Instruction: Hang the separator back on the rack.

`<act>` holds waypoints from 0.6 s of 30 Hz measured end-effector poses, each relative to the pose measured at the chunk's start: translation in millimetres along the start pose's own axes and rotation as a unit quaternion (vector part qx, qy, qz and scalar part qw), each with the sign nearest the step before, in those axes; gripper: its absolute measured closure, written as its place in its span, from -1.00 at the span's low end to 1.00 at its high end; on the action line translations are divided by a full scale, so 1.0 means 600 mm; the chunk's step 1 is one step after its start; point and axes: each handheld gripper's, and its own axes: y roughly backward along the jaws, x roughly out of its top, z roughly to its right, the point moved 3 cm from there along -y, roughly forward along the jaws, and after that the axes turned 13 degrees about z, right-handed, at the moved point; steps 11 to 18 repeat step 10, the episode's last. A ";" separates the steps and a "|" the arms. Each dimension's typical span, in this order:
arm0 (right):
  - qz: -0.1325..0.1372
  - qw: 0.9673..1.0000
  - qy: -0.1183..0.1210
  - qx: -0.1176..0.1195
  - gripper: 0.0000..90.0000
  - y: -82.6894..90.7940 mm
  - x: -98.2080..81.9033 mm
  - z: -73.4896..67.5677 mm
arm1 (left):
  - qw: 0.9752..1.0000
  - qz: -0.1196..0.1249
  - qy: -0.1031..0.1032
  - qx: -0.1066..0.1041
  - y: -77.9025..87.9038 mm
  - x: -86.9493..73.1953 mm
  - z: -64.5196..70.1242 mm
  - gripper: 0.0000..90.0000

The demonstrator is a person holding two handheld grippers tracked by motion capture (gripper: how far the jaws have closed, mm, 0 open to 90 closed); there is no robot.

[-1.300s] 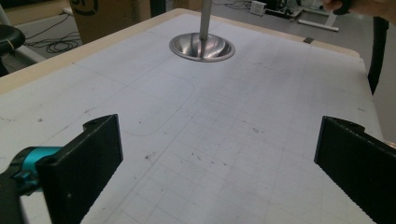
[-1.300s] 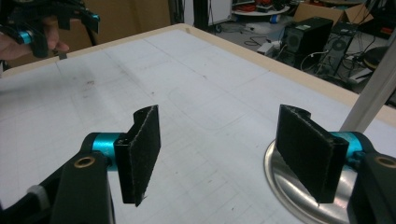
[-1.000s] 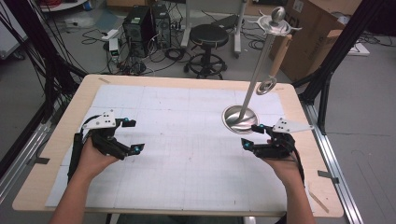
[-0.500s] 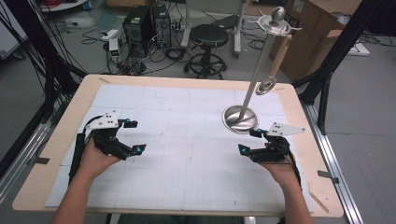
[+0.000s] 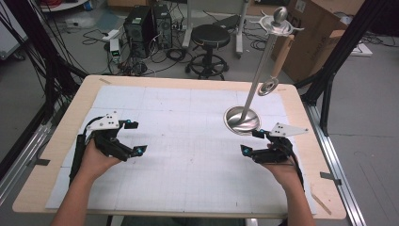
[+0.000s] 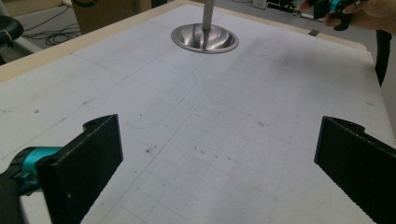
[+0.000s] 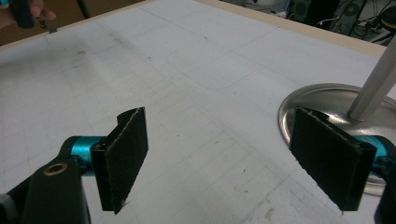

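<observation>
Right claw (image 5: 248,142) sits near the front right of the counter (image 5: 56,141), jaws spread wide w/ nothing between them; they've just been opening further. In the right gripper view the two black pads (image 7: 125,154) stand apart over bare white grid mat (image 7: 196,70), and the far pad overlaps the rim of the steel stand base (image 7: 317,100) in pic – can't tell if it touches.

Stand base (image 5: 242,118) is a round shiny dish on the mat, right of centre, just beyond the right claw. A thin metal pole (image 5: 259,75) rises from its middle, tilted in the high view, up to a rack top w/ knob (image 5: 280,19). A wooden-handled utensil (image 5: 276,66) hangs from the rack; its round metal end is beside the pole.

Left claw (image 5: 133,137) is at the front left, well apart from the stand, also wide open & empty; left gripper view shows both pads (image 6: 88,158) over bare mat, base (image 6: 204,38) far ahead.
</observation>
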 end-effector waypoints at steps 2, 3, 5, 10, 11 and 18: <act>0.000 1.000 0.000 -0.001 -0.58 0.000 0.000 0.001 | 1.000 -0.001 0.001 0.001 0.000 -0.001 0.000 -0.96; -0.001 1.000 -0.001 -0.001 -0.58 0.001 -0.001 0.002 | 1.000 -0.001 0.000 0.000 -0.001 -0.001 0.000 -0.96; 0.000 1.000 0.000 -0.002 -0.58 0.002 0.000 0.002 | 1.000 -0.003 0.000 -0.001 -0.002 -0.001 0.000 -0.96; 0.001 1.000 -0.001 -0.003 -0.58 0.006 -0.001 0.002 | 1.000 -0.002 0.000 -0.001 -0.004 -0.001 0.001 -0.96; 0.001 1.000 -0.001 -0.003 -0.58 0.006 -0.001 0.002 | 1.000 -0.002 0.000 -0.001 -0.004 -0.001 0.001 -0.96; 0.001 1.000 -0.001 -0.003 -0.58 0.006 -0.001 0.002 | 1.000 -0.002 0.000 -0.001 -0.004 -0.001 0.001 -0.96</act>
